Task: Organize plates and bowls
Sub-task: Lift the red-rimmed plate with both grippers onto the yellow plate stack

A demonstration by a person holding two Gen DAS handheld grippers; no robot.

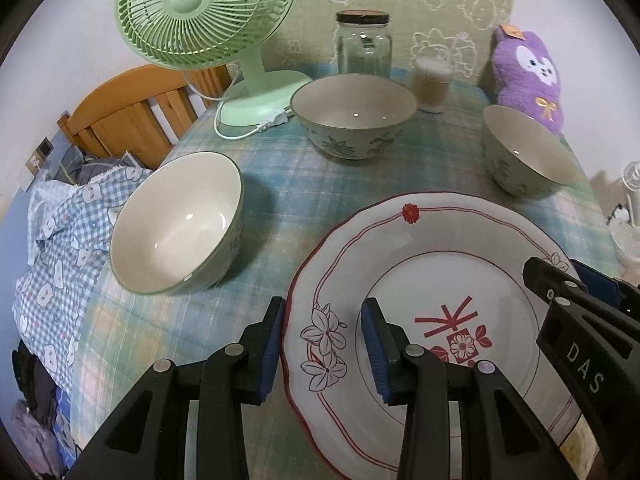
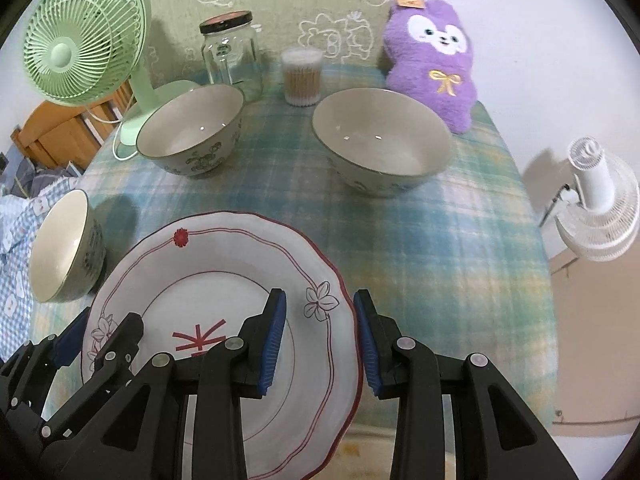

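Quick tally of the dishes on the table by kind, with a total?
Bowls: 3, left, back middle, right
Plates: 1, the red-trimmed plate, its rim between the fingers of both grippers
Total: 4

Green fan point(image 1: 208, 12), lidded glass jar point(image 1: 363, 44), purple plush rabbit point(image 2: 432, 60), plaid tablecloth point(image 2: 440, 240).

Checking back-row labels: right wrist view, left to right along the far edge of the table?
green fan → glass jar → cup of cotton swabs → purple plush toy
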